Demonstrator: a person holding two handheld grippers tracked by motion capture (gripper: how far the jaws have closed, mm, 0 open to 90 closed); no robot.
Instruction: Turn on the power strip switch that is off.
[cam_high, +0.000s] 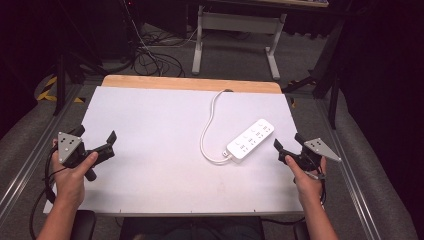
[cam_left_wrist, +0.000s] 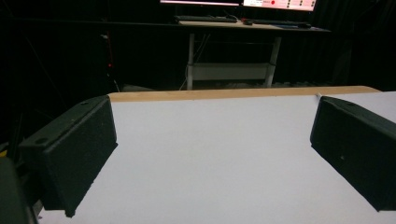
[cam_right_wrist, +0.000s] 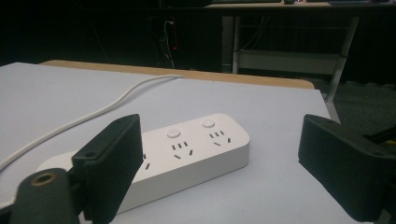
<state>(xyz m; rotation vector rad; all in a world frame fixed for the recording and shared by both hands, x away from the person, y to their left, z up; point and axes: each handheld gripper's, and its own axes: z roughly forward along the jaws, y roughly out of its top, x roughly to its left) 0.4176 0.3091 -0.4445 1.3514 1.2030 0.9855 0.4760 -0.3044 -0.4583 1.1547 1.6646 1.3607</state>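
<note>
- Nearest the lens, the right gripper (cam_right_wrist: 219, 172) stands with its jaws spread wide and nothing between the pads; the white power strip (cam_right_wrist: 187, 154) lies just ahead of it, its near end partly behind one jaw, not touched.
- From above, the right gripper (cam_high: 289, 145) sits just beside the power strip (cam_high: 250, 139), whose white cord (cam_high: 209, 127) loops away across the worktop toward the far edge.
- The left gripper (cam_high: 97, 145) hovers well apart from the strip, jaws wide, holding nothing; ahead of it lies only bare board.
- I'd judge this the approach, before any grasp: the next move calls for the right gripper to ease forward until its jaws straddle the strip's body, then close.
- The worktop (cam_high: 150, 165) is a white sheet over a wooden board (cam_high: 190, 83), its wooden far edge exposed.
- Beyond it the room is dark: grey carpet, tangled cables (cam_high: 150, 57), a white-legged desk (cam_high: 235, 30).
</note>
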